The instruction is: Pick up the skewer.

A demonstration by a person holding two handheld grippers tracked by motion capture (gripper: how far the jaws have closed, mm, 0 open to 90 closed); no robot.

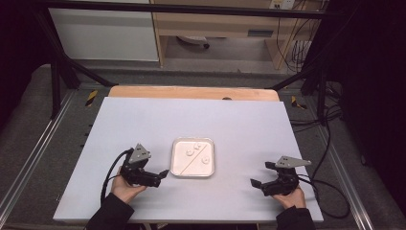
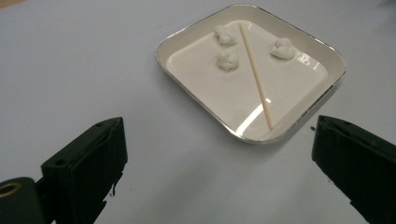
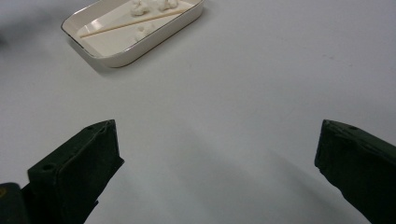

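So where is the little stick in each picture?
High view: the stick lies slantwise in the tray, mid-table.
Left gripper view: upper right of centre, between the white lumps.
Right gripper view: top left, in the tray.
Shared landmark: the tray's rim.

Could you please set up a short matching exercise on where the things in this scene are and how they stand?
Things:
1. wooden stick
2. white lumps
3. left gripper
4. right gripper

Places or states:
a. open, close beside the tray's left side
b. lying slantwise across the tray
c. open, well off to the tray's right
d. three, gathered at the tray's far end

Pairs: 1-b, 2-d, 3-a, 4-c
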